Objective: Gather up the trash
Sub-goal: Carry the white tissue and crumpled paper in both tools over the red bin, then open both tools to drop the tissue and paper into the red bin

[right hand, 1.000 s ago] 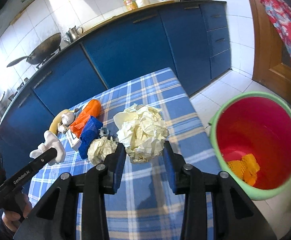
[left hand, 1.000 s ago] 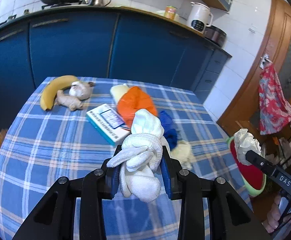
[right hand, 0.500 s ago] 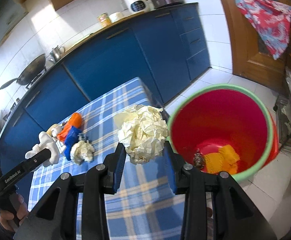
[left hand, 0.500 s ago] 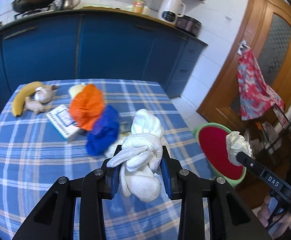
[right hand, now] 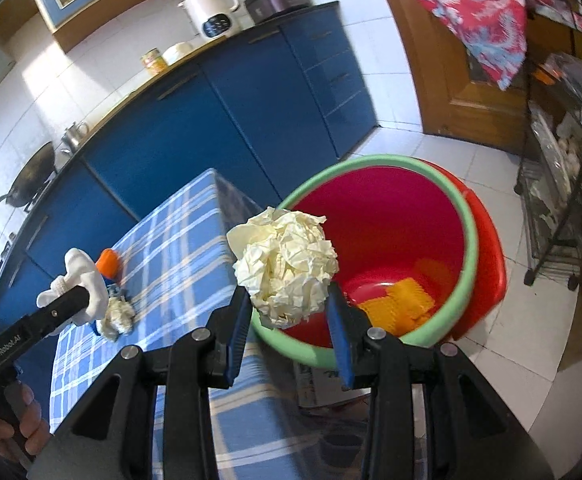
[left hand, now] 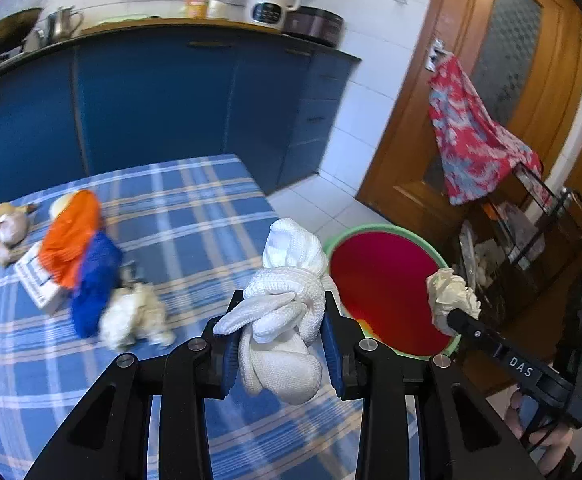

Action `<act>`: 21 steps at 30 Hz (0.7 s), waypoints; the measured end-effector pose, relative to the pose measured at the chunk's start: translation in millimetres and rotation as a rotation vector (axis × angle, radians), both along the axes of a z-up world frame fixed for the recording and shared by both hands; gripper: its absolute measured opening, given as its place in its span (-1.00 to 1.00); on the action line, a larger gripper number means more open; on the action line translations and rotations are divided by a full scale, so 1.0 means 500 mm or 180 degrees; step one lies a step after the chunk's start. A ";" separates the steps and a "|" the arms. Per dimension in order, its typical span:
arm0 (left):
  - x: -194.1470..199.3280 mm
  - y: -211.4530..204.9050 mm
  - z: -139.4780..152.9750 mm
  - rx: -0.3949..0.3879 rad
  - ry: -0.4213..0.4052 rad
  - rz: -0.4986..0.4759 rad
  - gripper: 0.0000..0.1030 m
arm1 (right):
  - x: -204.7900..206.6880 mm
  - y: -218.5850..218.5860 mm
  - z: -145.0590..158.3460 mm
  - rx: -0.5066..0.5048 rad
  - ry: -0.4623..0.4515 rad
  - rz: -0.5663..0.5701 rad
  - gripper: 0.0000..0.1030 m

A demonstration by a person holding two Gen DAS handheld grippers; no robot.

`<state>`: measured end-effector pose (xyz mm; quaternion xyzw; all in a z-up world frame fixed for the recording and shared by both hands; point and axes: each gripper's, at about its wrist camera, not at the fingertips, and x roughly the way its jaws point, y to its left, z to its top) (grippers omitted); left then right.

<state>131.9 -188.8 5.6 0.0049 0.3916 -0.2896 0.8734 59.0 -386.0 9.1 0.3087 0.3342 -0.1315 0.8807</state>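
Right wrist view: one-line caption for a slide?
Right gripper holds crumpled paper at the red bin's green rim.

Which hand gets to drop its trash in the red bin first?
Probably the right. Its gripper holds the crumpled paper ball at the bin's green rim; the left gripper, holding the white cloth, hangs over the table.

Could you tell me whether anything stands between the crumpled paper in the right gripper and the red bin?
Nothing visible does. The right gripper is shut on the crumpled paper ball, which hangs at the near rim of the red bin. The bin's mouth is open, with only some orange-yellow trash at the bottom.
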 end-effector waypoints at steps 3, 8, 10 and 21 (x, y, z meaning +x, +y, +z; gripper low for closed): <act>0.002 -0.040 -0.010 0.0049 0.0026 -0.0104 -0.31 | -0.007 -0.023 -0.018 0.0042 0.0037 -0.0070 -0.22; 0.009 -0.104 -0.030 0.0108 0.0091 -0.0260 -0.31 | -0.017 -0.057 -0.046 0.0105 0.0093 -0.0179 -0.22; 0.011 -0.130 -0.042 0.0145 0.0125 -0.0330 -0.31 | -0.021 -0.068 -0.056 0.0135 0.0119 -0.0202 -0.22; 0.020 -0.235 -0.099 0.0378 0.0232 -0.0580 -0.28 | -0.026 -0.105 -0.096 0.0211 0.0212 -0.0260 -0.15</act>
